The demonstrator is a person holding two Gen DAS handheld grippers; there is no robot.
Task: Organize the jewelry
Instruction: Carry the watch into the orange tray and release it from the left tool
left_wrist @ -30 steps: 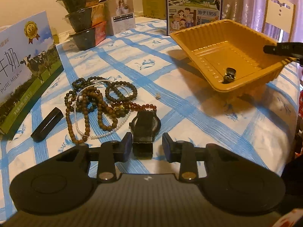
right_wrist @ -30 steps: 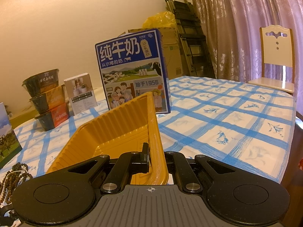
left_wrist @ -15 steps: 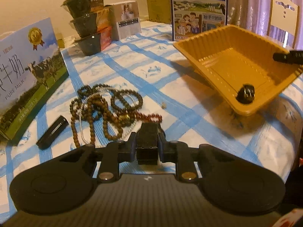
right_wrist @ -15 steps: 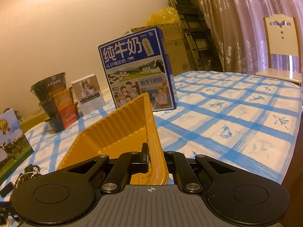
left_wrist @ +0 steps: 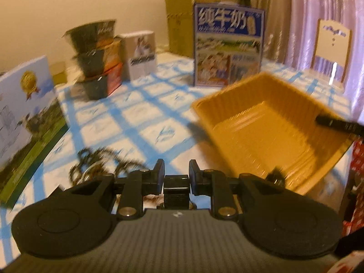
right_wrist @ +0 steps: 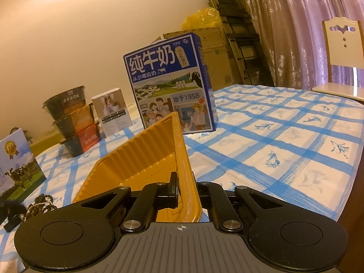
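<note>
Two claws share the work: my right gripper [right_wrist: 186,193] pinches the yellow tray [left_wrist: 268,132] rim, tilting it toward my left gripper [left_wrist: 176,177], which clamps a black watch [left_wrist: 176,185] just beside the tray for dropping in.

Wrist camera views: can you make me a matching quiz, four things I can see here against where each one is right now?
Things
1. yellow tray
2. black strap
3. bead strings
4. blue milk box

Places
A. pinched between the left tongs
B. standing upright on the table, beyond the tray
C. tilted, its rim clamped in the right tongs
D. lying in a heap on the checked cloth

Pairs: 1-C, 2-A, 3-D, 4-B
</note>
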